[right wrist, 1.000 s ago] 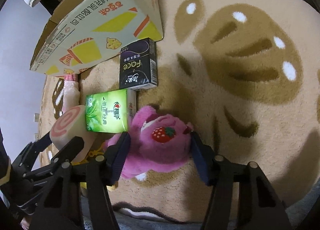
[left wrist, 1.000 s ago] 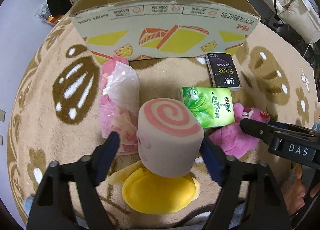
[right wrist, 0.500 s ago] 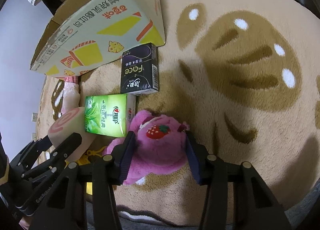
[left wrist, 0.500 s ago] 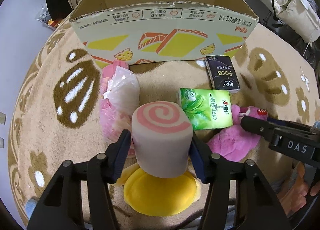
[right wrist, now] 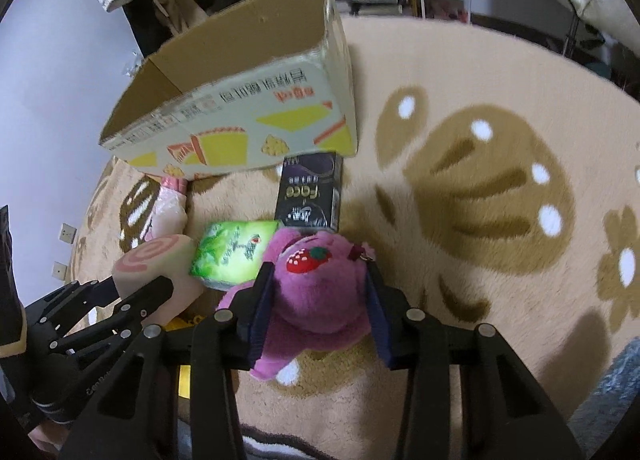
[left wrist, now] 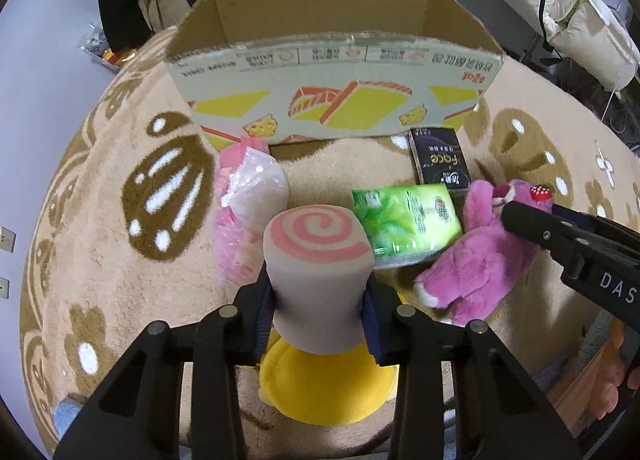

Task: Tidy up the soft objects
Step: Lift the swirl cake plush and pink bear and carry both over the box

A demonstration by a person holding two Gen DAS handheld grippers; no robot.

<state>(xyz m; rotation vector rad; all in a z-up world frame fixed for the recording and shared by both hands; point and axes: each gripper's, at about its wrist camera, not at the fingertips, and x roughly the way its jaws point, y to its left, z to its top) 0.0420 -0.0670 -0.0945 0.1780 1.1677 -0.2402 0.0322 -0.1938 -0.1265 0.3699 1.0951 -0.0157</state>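
L gripper (left wrist: 320,300) is clamped on the swirl roll plush (left wrist: 318,260), squeezing its sides above the yellow plush (left wrist: 328,384); R gripper (right wrist: 316,316) is clamped on the pink bear (right wrist: 316,288), w/ rug (right wrist: 480,139) under both. Next, I'd guess: lift both clear of the green tissue pack (left wrist: 404,219) & black pack (left wrist: 440,159), carry over the near wall of the cardboard box (left wrist: 332,63), release only once inside. Keep squeeze steady, since soft bodies can slip.

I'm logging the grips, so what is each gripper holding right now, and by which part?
The left gripper squeezes the swirl roll plush around its sides. The right gripper clamps the purple bear by its head.
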